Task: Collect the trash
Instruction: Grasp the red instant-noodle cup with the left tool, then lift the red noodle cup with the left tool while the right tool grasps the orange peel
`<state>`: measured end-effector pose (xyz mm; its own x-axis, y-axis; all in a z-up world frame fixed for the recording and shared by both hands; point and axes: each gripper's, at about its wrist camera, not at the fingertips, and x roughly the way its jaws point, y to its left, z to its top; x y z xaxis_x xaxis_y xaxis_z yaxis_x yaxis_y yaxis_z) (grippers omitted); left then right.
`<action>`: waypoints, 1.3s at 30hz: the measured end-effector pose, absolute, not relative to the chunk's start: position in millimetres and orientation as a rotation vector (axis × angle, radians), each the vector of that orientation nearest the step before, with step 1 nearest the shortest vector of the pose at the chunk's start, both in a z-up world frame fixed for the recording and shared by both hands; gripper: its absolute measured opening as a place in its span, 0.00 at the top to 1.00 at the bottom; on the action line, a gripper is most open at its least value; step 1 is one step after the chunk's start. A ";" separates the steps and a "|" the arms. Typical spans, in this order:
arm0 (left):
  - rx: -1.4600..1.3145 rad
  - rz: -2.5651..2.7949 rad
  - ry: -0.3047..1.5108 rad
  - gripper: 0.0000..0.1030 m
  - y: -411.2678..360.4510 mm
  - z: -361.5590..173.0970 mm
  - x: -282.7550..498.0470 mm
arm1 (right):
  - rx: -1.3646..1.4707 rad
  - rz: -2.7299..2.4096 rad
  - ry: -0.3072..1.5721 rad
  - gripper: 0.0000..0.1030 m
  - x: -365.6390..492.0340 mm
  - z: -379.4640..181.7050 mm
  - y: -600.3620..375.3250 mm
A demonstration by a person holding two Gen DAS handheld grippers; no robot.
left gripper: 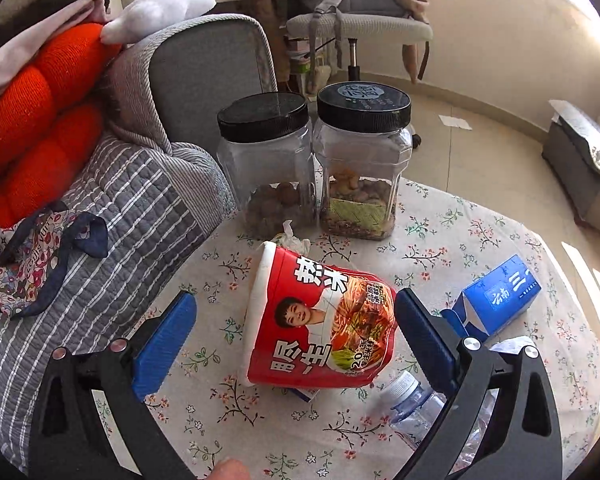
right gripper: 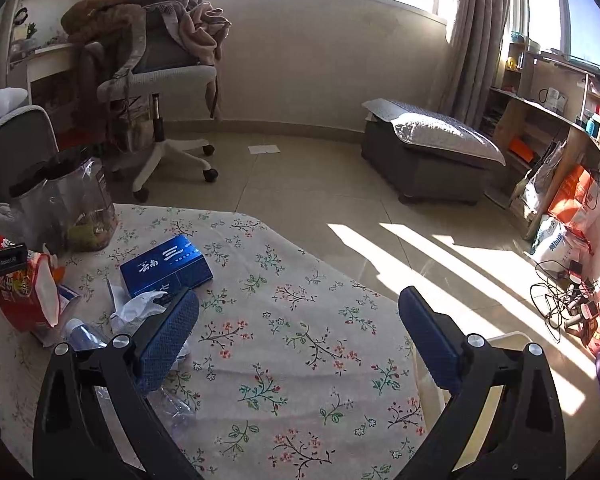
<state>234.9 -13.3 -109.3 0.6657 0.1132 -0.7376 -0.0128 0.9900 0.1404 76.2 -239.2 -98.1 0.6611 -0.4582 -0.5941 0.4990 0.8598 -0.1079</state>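
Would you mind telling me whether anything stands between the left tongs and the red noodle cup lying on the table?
Nothing visible does. The left tongs are open, with the red noodle cup lying on its side between the fingers and no pad pressing on it. The clear bottle and blue carton lie off to the side, out of the path.
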 end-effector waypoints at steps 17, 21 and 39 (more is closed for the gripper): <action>0.289 0.160 0.879 0.07 -37.4 -144.6 249.1 | 0.105 -0.502 0.729 0.07 87.5 -114.0 -246.2; 0.229 0.125 0.915 0.09 -29.5 -148.8 249.6 | 0.105 -0.501 0.733 0.07 88.1 -114.6 -245.9; -0.056 0.020 0.697 0.10 34.9 -45.2 210.4 | 0.009 -0.253 0.761 0.07 105.5 -117.7 -198.4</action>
<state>210.4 34.9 -45.2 0.7668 -0.0009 -0.6419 -0.0369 0.9983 -0.0455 105.5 -198.4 -117.7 0.6952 -0.2239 -0.6830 0.2303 0.9695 -0.0834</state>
